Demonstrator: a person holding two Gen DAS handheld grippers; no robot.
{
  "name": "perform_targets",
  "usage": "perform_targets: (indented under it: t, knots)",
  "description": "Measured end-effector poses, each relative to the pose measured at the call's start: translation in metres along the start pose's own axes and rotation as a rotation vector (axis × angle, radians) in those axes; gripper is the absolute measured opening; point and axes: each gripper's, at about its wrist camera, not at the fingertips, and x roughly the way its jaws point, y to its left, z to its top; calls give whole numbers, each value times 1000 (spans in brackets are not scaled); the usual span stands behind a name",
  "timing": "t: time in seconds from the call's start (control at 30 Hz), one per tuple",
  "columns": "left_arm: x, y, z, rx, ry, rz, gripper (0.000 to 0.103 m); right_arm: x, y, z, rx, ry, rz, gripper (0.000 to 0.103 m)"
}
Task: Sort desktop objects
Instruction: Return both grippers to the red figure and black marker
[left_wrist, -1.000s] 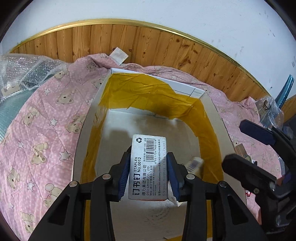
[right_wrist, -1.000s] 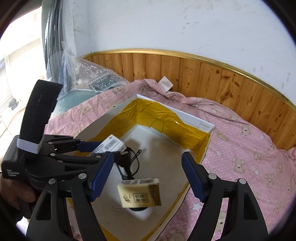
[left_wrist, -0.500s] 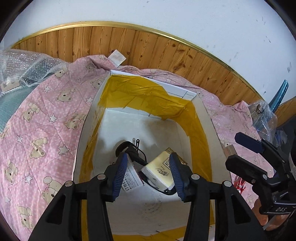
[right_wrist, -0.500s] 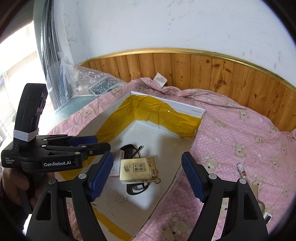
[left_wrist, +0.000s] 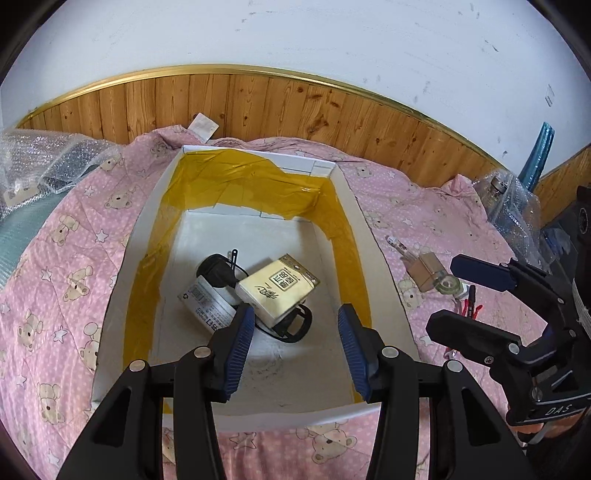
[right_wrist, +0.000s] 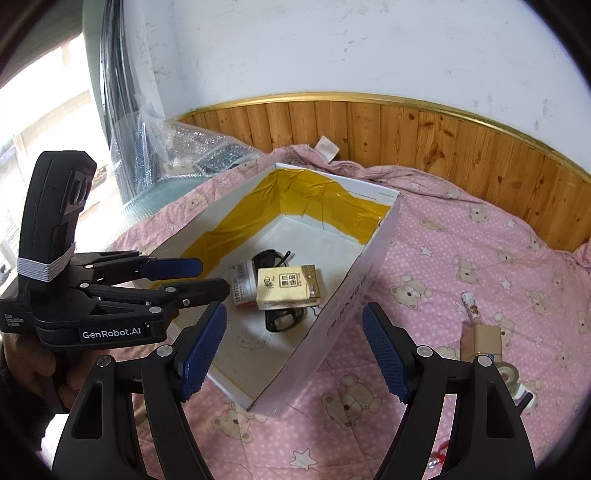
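Observation:
A white cardboard box (left_wrist: 369, 236) lined with yellow tape sits on a pink bear-print bedspread. Inside it lie a white staples box (left_wrist: 207, 304), a cream tissue pack (left_wrist: 277, 290) and black glasses (left_wrist: 218, 267), all touching. My left gripper (left_wrist: 295, 336) hovers open and empty over the box's near end. My right gripper (left_wrist: 443, 295) is open to the right of the box. In the right wrist view the right gripper (right_wrist: 293, 332) is open and empty above the box's near corner, with the tissue pack (right_wrist: 290, 286), staples box (right_wrist: 243, 286) and left gripper (right_wrist: 212, 276) ahead.
On the bedspread right of the box lie a small brown carton (right_wrist: 485, 341), a tape roll (right_wrist: 506, 373) and a thin tube (right_wrist: 471, 304). Bubble wrap (right_wrist: 192, 147) is piled at the far left. Wooden wall panelling (left_wrist: 295, 107) runs behind. A hand (right_wrist: 22, 369) holds the left gripper.
The left gripper opened and let go of the staples box, which now lies in the box beside the dropped tissue pack. Both grippers have pulled back and up.

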Motion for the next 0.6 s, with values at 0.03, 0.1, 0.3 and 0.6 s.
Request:
perform_targets:
  t: [0.03,0.1,0.3,0.6]
  knots:
    - [-1,-4,-2,2,0,-4,49,-4,0,-2,-2,0,2,78]
    - [-2,-11,-5,8,1,-7,49,-9,1,-7,-2,-1,5,78]
    - [-5,-28,-13,29,5,-14,49,-18,-1,-19,0,3,8,78]
    - [-10,-59,-20,69,10,-42,49,-40,-19,-40,44,-10,1,78]
